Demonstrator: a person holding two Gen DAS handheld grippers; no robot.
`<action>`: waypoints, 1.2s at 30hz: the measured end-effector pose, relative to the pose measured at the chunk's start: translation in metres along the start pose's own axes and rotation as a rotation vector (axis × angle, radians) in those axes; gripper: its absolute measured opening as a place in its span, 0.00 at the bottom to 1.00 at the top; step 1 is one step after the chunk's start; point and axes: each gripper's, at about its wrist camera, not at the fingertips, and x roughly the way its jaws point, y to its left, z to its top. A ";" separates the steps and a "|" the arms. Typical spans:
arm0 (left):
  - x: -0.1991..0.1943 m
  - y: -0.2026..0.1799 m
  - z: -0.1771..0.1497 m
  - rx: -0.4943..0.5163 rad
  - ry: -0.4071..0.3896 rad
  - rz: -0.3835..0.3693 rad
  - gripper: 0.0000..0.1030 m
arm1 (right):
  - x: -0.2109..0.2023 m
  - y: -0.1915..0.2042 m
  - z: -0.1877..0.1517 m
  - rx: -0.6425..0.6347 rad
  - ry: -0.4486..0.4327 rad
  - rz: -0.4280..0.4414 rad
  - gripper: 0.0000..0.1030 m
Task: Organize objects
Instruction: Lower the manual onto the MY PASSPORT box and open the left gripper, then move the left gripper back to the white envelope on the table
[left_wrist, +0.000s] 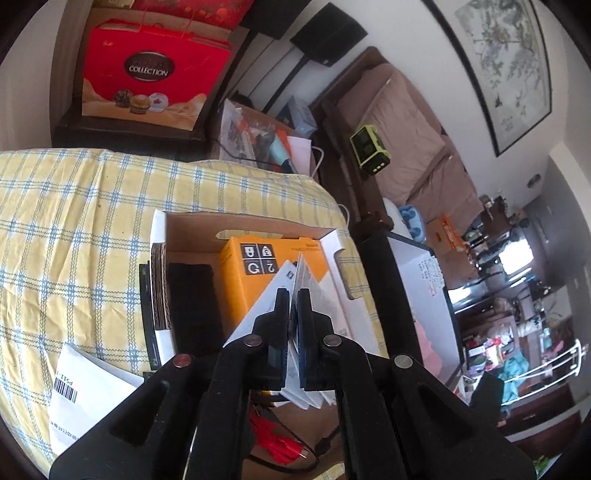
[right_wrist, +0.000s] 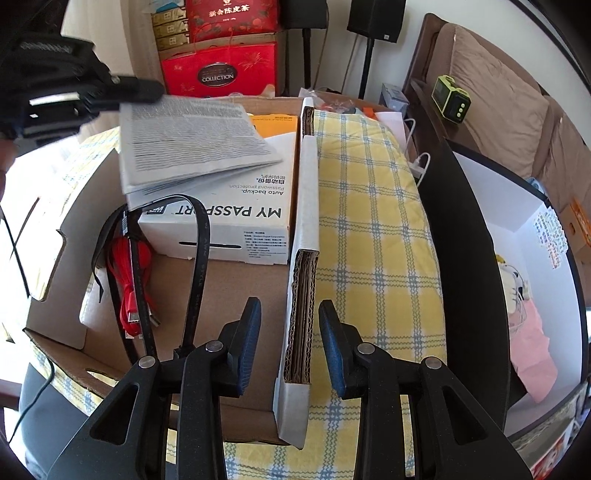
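A table under a yellow checked cloth (right_wrist: 369, 206) carries an open cardboard box (right_wrist: 236, 295), shallow, brown inside and white outside, with corrugated wall ends showing. At the box's left side a white flap (right_wrist: 48, 236) folds outward, and beside it a red cable (right_wrist: 127, 284) and a flat black cable (right_wrist: 201, 254) lie coiled on the bare cardboard floor, which is clear toward the near wall. Above the box's far left, the left gripper (left_wrist: 293, 295) is clamped tight on a folded paper booklet (left_wrist: 314, 295), thin printed sheets fanning out past its tips; the booklet hangs over a white "MY PASSPORT" carton (right_wrist: 221, 229) that sits against the box's right wall. Behind the carton stands an orange carton (left_wrist: 240, 273), and a black foam-like block (left_wrist: 194, 295) fills the far left of the box; its material is hard to tell. The right gripper (right_wrist: 290, 332) straddles the box's right wall (right_wrist: 304, 258), blue ribbed pads on either side of the corrugated edge; the pads look slightly apart from it, so no firm grip shows. Right of the wall the cloth lies bare up to the table's right edge, where a dark upright panel (right_wrist: 454, 240) stands
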 end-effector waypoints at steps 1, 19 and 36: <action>0.004 0.001 0.000 0.015 0.012 0.024 0.06 | 0.000 0.000 0.000 0.000 0.000 0.000 0.31; -0.016 0.001 0.001 0.121 -0.003 0.136 0.53 | 0.002 0.000 0.000 0.005 0.000 -0.004 0.31; -0.086 0.079 -0.038 0.144 -0.003 0.306 0.76 | 0.002 -0.001 0.001 0.018 -0.001 0.001 0.32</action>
